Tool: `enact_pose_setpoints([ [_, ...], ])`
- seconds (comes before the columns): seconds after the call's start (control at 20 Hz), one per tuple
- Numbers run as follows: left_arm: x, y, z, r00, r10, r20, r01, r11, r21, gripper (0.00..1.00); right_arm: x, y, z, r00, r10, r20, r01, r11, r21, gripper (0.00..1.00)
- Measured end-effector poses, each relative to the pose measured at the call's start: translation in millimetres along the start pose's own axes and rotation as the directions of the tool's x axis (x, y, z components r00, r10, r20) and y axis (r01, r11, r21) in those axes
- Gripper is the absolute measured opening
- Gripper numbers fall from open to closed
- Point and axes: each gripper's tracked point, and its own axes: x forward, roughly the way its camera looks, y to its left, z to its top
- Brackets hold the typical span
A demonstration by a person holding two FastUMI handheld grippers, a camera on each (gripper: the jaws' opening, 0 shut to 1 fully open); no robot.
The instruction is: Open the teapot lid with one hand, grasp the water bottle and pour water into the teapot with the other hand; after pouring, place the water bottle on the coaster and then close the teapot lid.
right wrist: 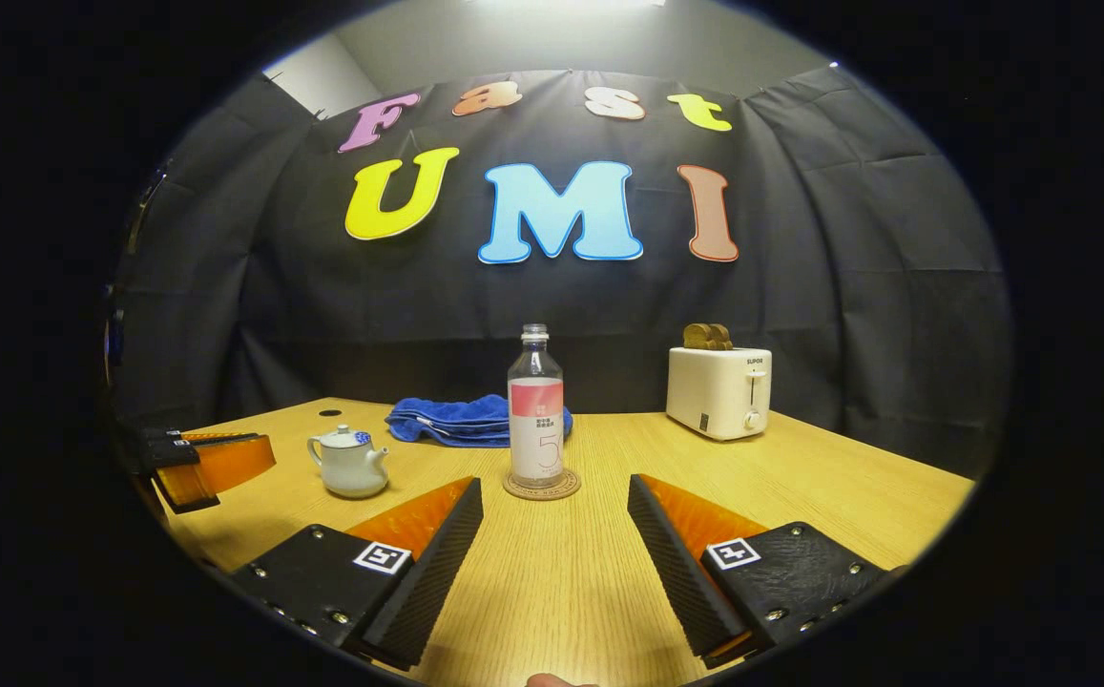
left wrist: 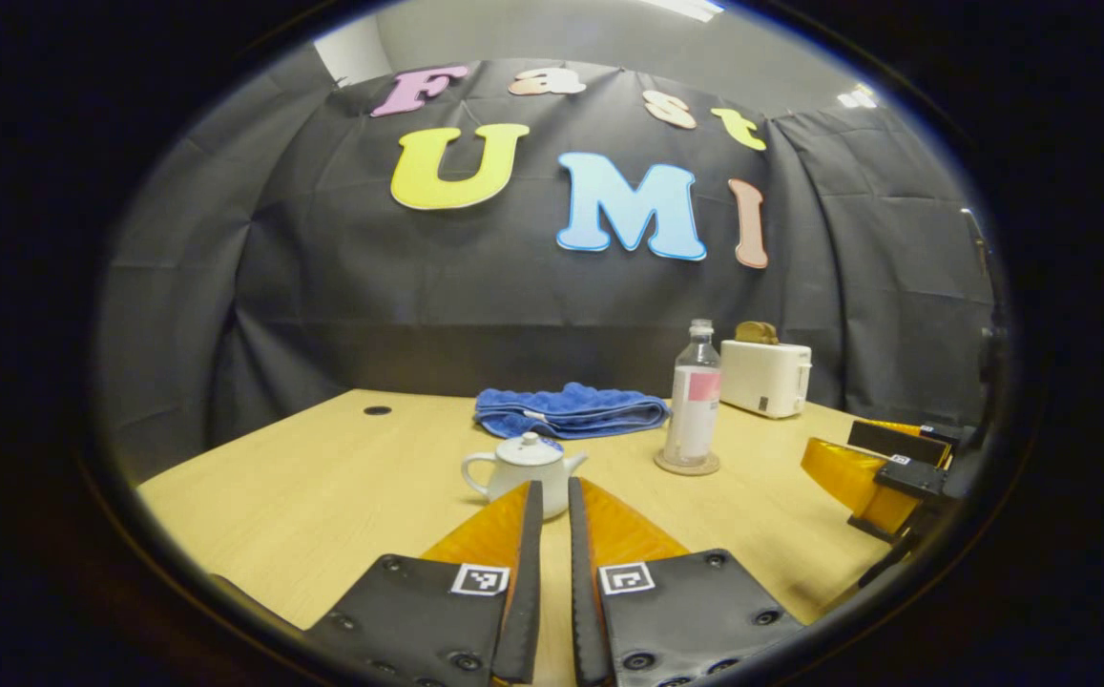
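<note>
Both grippers hang short of their targets: the closed left gripper (left wrist: pixel 552 496) faces the lidded teapot (left wrist: pixel 525 472), the open right gripper (right wrist: pixel 556 496) the upright water bottle (right wrist: pixel 535 410).

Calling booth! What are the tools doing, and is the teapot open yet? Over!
Left tool shut, right tool open, both holding nothing. Teapot lid on; water bottle upright on coaster. Nothing in the way.

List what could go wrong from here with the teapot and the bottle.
1. The bottle is tall and narrow on a small coaster; an off-centre grab by the open right gripper might tip it.
2. The left gripper is nearly shut; the teapot lid knob is small, so it may slip.
3. The towel lies close behind and could catch spills.
</note>
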Motion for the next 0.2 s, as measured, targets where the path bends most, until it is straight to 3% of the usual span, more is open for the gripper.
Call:
enact_pose_setpoints([
  [0.2, -0.1, 0.7, 2.6, 1.000, 0.016, 0.021, -0.017, 1.000, 0.026, 0.22, 0.1, -1.5, 0.7, 1.000, -0.008, 0.008, 0.008, 1.000, 0.002, 0.97],
])
